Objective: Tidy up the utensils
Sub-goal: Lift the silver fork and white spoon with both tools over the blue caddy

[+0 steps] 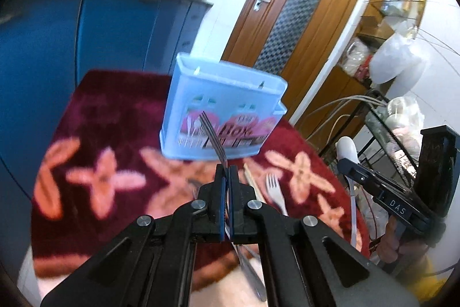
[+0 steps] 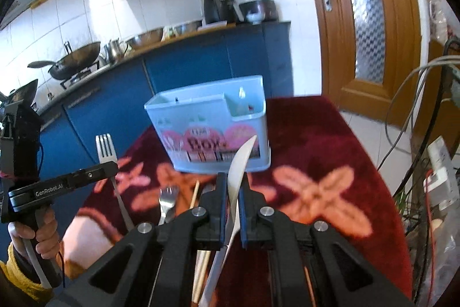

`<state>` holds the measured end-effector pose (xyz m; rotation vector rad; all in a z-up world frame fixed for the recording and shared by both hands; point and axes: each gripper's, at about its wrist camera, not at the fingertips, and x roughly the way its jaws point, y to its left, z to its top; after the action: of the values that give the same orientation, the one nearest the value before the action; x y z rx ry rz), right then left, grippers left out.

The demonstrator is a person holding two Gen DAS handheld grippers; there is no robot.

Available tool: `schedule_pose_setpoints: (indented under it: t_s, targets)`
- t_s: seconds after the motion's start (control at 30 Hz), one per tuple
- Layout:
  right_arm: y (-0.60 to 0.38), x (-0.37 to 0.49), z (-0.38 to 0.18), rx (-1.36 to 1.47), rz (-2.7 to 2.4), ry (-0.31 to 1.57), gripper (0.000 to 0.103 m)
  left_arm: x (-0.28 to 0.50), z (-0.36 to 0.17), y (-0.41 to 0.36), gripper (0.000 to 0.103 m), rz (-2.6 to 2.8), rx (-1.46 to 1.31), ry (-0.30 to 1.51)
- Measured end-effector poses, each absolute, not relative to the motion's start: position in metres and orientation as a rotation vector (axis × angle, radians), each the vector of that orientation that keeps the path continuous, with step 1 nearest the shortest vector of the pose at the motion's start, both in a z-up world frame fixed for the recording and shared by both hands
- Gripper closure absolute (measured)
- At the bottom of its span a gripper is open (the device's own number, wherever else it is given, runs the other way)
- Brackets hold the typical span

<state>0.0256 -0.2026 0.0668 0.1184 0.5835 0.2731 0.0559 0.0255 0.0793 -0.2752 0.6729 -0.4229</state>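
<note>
A pale blue utensil box (image 1: 224, 105) (image 2: 212, 123) with several compartments stands upright on the dark red flowered cloth (image 1: 95, 111) (image 2: 316, 134). My left gripper (image 1: 227, 173) is shut on a metal fork (image 1: 211, 134), held above the cloth with its tines toward the box. My right gripper (image 2: 233, 181) is shut on a white plastic spoon (image 2: 241, 160), its bowl raised in front of the box. Each view shows the other gripper: the right gripper (image 1: 345, 163) with the spoon (image 1: 346, 147), the left gripper (image 2: 113, 164) with the fork (image 2: 105, 147). A second fork (image 1: 274, 187) (image 2: 168, 197) and chopsticks (image 1: 253, 181) (image 2: 195, 192) lie on the cloth.
Blue kitchen cabinets (image 2: 184, 71) with pots, bowls and a wok (image 2: 74, 59) stand behind the table. A wooden door (image 1: 293, 19) is at the back right. A wire rack with cables and bags (image 1: 396, 111) crowds the table's right edge. A hand in a yellow sleeve (image 2: 43, 238) holds the left gripper.
</note>
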Motion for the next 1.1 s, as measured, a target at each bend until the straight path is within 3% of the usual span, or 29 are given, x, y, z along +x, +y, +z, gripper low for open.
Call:
schedule_pose_setpoints:
  t_s: [0.7, 1.1]
  targets:
    - [-0.184, 0.096, 0.136, 0.000, 0.216, 0.279, 0.094, 0.115, 0.199, 0.029, 0.103, -0.231, -0.119, 0.324]
    - [-0.175, 0.173, 0.136, -0.019, 0.156, 0.131, 0.094, 0.172, 0.196, 0.004, 0.103, -0.182, -0.069, 0.318]
